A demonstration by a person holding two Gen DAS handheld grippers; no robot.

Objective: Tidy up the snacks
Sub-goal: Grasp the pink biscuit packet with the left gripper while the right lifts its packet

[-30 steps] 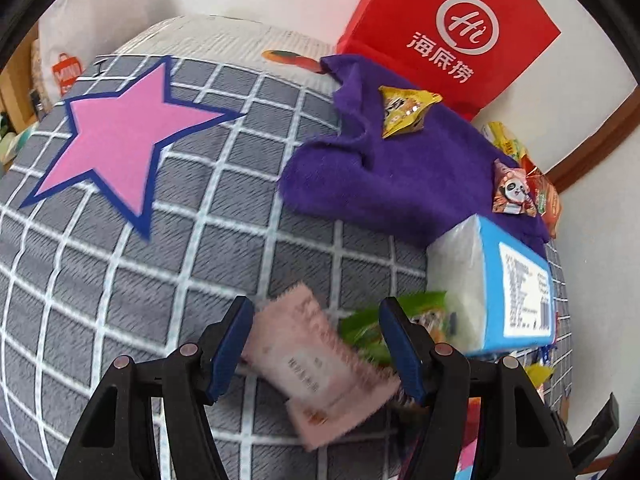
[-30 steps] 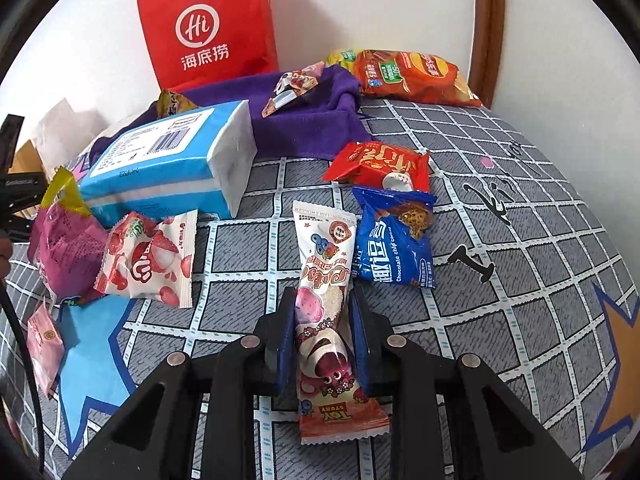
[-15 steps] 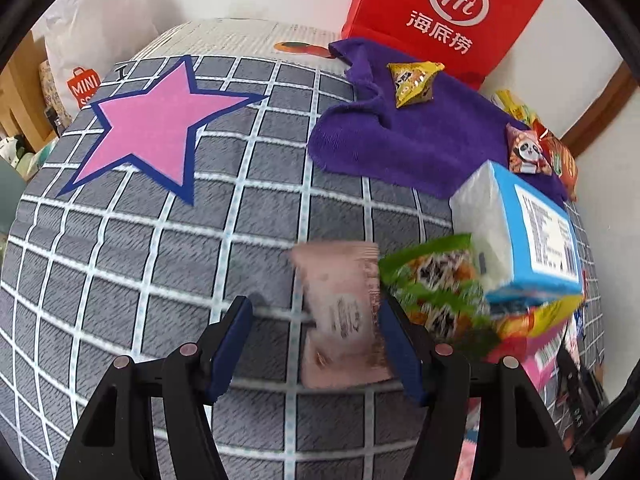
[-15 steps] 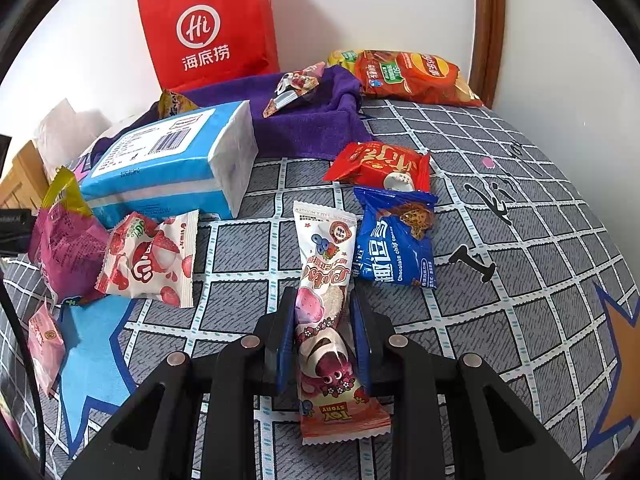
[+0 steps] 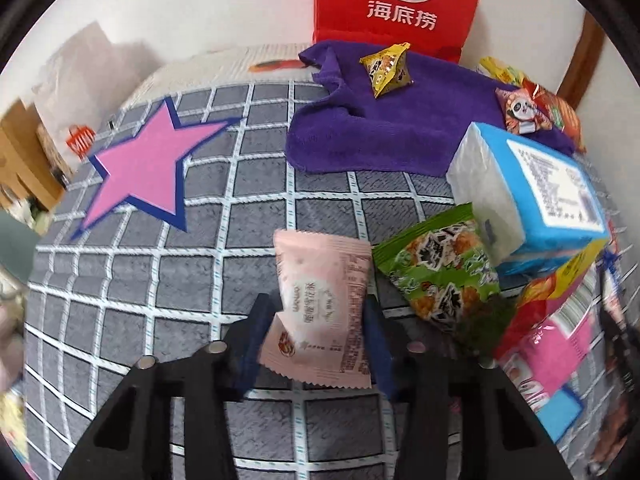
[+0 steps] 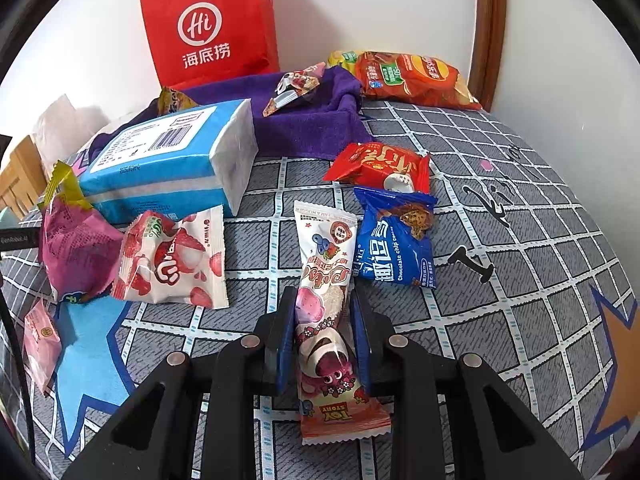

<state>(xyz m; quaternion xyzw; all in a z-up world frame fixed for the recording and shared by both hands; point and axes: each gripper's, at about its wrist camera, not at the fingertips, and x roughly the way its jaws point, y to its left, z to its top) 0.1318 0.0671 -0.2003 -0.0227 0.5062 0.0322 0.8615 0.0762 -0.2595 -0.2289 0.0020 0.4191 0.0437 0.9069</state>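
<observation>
Nearest the cameras, the left gripper (image 5: pixel 316 324) is closing its jaws on one pale pink snack packet (image 5: pixel 322 312) lying on the grey checked bedspread (image 5: pixel 224 280), while the right gripper (image 6: pixel 322 330) is clamped on one long Toy Story wafer packet (image 6: pixel 324 304). Just beyond lie one green packet (image 5: pixel 438 270), one strawberry packet (image 6: pixel 176 260), one blue cookie packet (image 6: pixel 396 246) and one red packet (image 6: pixel 380 166). Farther back sit one blue tissue pack (image 6: pixel 172 160), one purple towel (image 5: pixel 392 120) bearing two small packets, and one red paper bag (image 6: pixel 210 26) against the wall.

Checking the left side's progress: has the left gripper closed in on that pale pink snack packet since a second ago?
Yes. The left gripper jaws, wide apart earlier, are closing on the pink packet, beside the green packet.
</observation>
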